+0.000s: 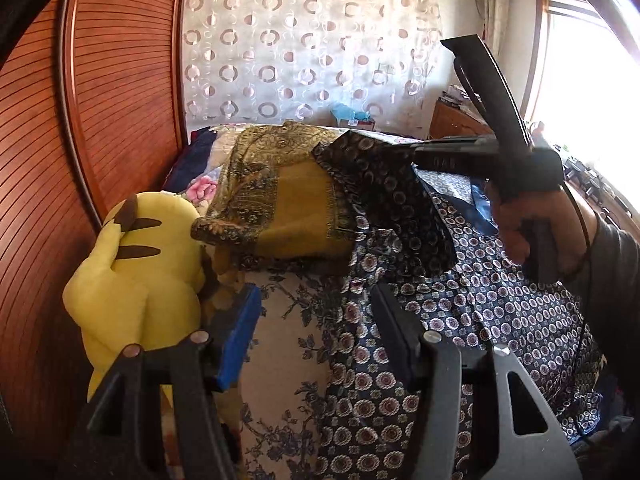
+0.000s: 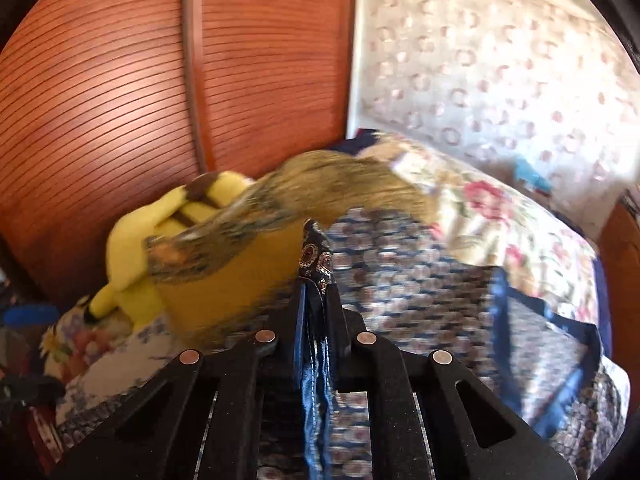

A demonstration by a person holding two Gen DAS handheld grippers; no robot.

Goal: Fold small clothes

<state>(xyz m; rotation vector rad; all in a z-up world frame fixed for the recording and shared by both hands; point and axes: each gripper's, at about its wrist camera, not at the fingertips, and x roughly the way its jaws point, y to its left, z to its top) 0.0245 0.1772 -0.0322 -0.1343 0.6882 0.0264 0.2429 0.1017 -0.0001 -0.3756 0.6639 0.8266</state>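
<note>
Left gripper point(image 1: 316, 332) open, jaws wide apart, nothing between them; its blue pad point(image 1: 236, 340) sits on the left finger. It hangs low over the near part of the bed point(image 1: 280, 320), pointing far. The navy patterned garment point(image 1: 480, 312) lies spread on the floral bedcover, mostly right of and under the left gripper's right finger; the near-left edge of the cloth runs just between the two fingers.

Right gripper point(image 2: 314, 280) closed, pinching a corner of the navy patterned garment point(image 2: 316, 260) — the hem with blue lining and white stitching runs back between its fingers in the right wrist view. In the left wrist view the right gripper point(image 1: 404, 148) comes in from the right, held by the person's hand point(image 1: 532, 224), and lifts that corner so the fabric hangs from the tips in a draped flap, above the rest of the garment lying flat.

Yellow paisley cloth point(image 1: 288, 200), folded, sits on the bed far-left of the garment, its right edge touching or just under the lifted flap. Yellow plush toy point(image 1: 136, 276) is at the left, just beside the left gripper's left finger, against the wooden slatted panel point(image 1: 100, 100). Curtain with ring pattern point(image 1: 300, 48) hangs at the far side. Right wrist view is motion-blurred; fine detail of the bedcover there can't be read.
</note>
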